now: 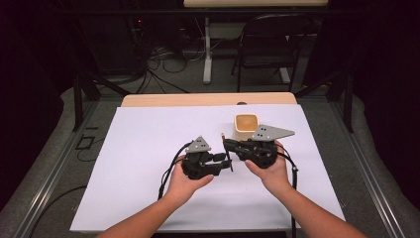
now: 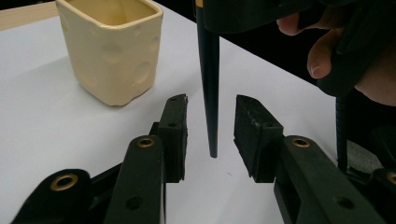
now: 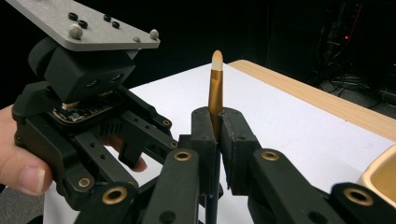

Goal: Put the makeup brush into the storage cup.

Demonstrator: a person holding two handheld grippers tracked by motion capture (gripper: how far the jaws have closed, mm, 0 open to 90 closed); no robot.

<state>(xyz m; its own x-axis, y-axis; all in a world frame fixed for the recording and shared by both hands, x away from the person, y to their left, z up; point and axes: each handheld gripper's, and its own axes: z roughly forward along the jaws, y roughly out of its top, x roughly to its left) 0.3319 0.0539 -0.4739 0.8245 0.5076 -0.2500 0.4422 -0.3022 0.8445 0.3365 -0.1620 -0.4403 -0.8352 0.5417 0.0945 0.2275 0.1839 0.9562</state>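
R tool (image 3: 218, 140) is clamped on the brush (image 3: 215, 88). L tool (image 2: 210, 135) is apart w/ the thin handle between. Close slowly, keep it straight, near the cup (image 2: 112, 46).

Dim room behind a white-covered worktop (image 1: 148, 148)
A black folding chair (image 1: 270, 44) stood beyond; cables (image 1: 163, 62) lay tangled across grey carpet (image 1: 49, 148); the walls were dark.

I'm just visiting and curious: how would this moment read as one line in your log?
right tongs: shut on brush, tip up | left tongs: open around brush handle, not touching | cream cup: upright on white sheet
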